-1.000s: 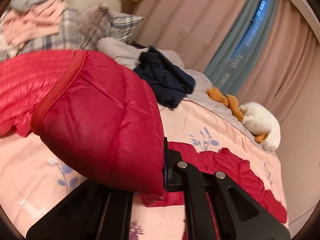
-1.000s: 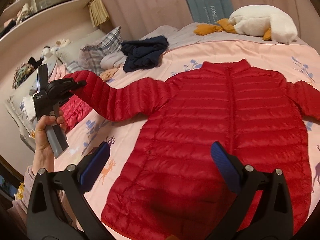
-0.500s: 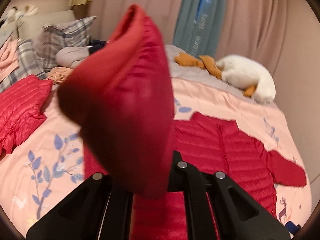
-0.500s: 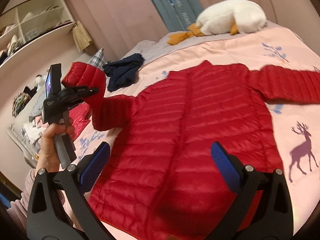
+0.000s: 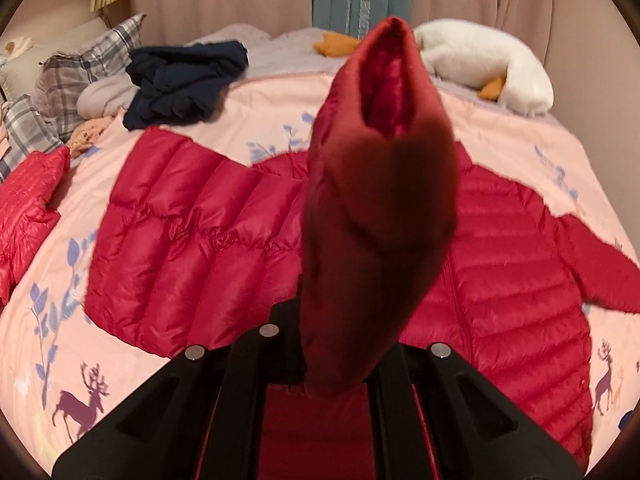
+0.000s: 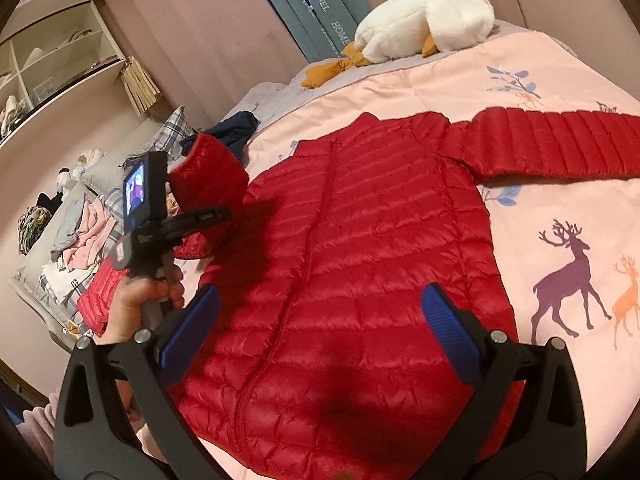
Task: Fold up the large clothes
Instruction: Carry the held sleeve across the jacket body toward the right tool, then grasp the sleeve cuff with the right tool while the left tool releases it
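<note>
A red puffer jacket (image 6: 360,248) lies front up on the pink bedspread (image 6: 560,208). Its far sleeve (image 6: 560,144) is stretched out to the right. My left gripper (image 6: 212,216) is shut on the cuff of the other sleeve (image 6: 212,164) and holds it lifted over the jacket's left shoulder. In the left wrist view that cuff (image 5: 380,208) stands upright right before the camera, clamped in the left gripper (image 5: 340,372), with the jacket's body (image 5: 500,280) below. My right gripper (image 6: 320,320) hangs open above the jacket's lower half, nothing between its blue pads (image 6: 448,320).
A white plush goose (image 6: 420,28) lies at the head of the bed. A navy garment (image 5: 184,76) and plaid pillows (image 5: 80,72) sit at the back left. Another red garment (image 5: 28,200) and a clothes pile (image 6: 80,224) lie left. A person's hand (image 6: 136,304) holds the left gripper.
The left gripper has carried the sleeve cuff from the bed's left side in over the jacket, bending the sleeve back on itself. The right gripper drifted over the jacket and stayed open.
</note>
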